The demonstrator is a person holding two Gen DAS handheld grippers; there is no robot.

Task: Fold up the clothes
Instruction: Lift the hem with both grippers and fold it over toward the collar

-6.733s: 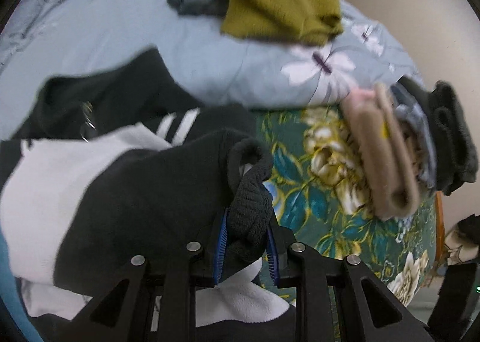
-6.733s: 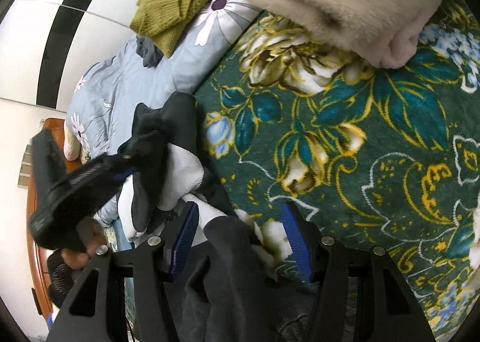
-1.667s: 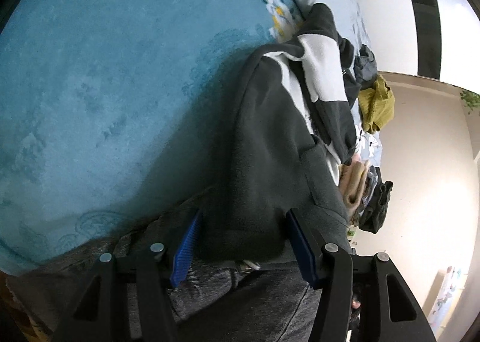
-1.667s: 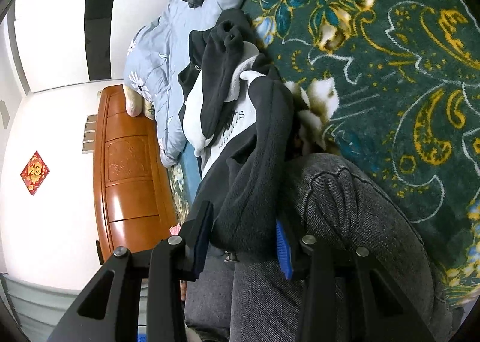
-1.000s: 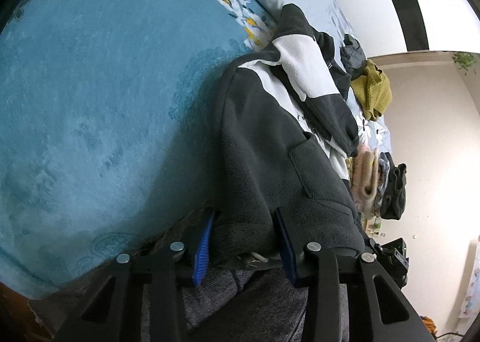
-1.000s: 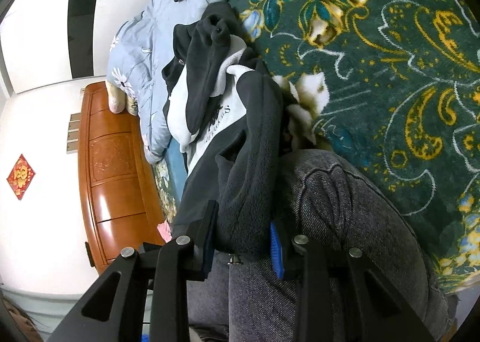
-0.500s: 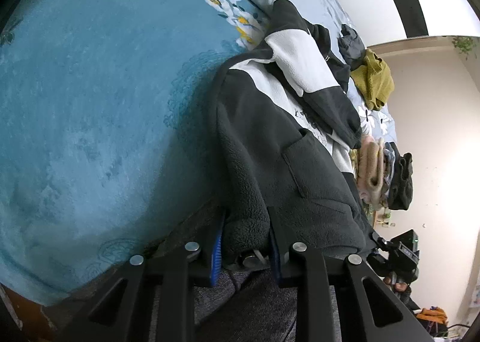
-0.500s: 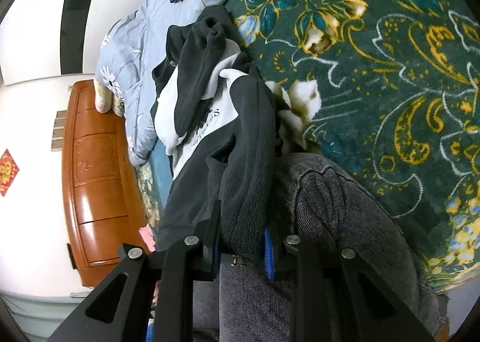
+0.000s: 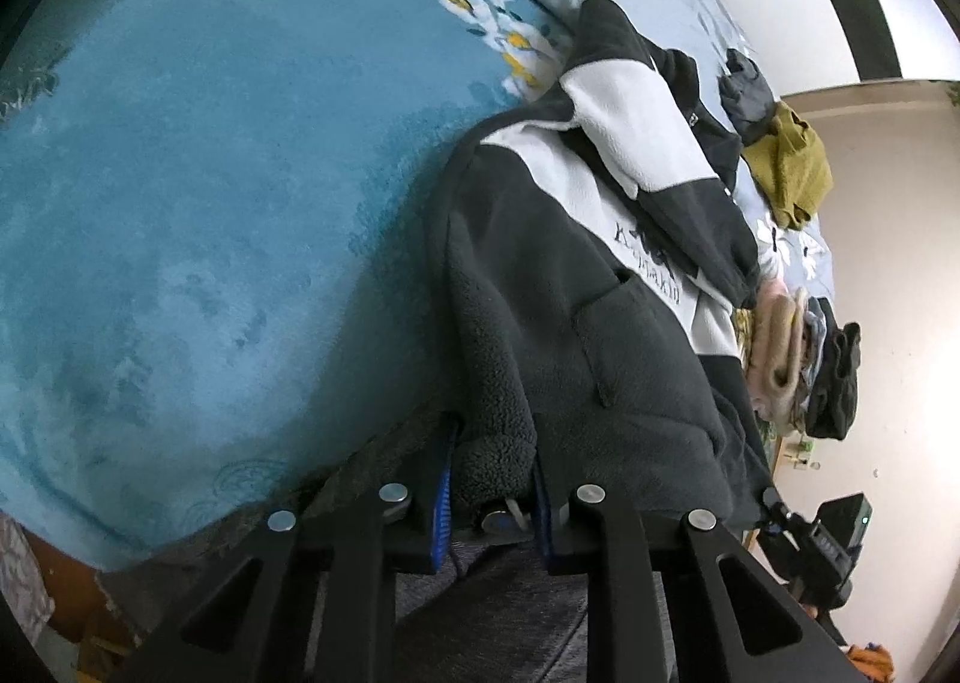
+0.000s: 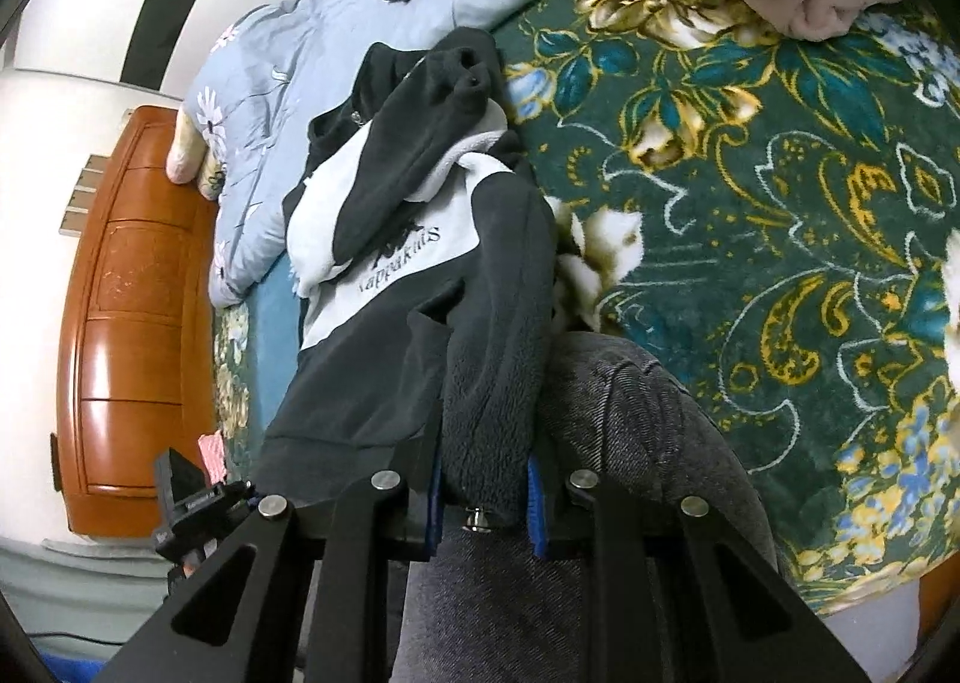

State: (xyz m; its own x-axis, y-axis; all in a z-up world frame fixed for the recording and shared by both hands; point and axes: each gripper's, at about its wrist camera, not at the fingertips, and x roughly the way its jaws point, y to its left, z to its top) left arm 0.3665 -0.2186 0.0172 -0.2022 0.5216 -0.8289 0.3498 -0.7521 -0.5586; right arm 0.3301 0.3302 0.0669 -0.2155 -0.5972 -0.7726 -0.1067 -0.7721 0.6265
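A black and white fleece jacket (image 9: 600, 287) lies on the bed, its sleeves folded over the white chest panel. My left gripper (image 9: 492, 479) is shut on one bottom corner of its dark hem. My right gripper (image 10: 485, 485) is shut on the other bottom corner of the jacket (image 10: 420, 275). The hem lies over a grey denim garment (image 10: 630, 443) at the bed's near edge, also in the left wrist view (image 9: 510, 611).
The bed has a teal blanket (image 9: 180, 203) on one side and a dark green floral blanket (image 10: 780, 203) on the other. A stack of folded clothes (image 9: 798, 359) and an olive sweater (image 9: 792, 167) lie beyond. A wooden headboard (image 10: 138, 323) stands at the left.
Both grippers closed from open onto the jacket's bottom hem over the last two seconds. Earlier the left gripper held a sleeve cuff; that sleeve now lies folded across the chest.
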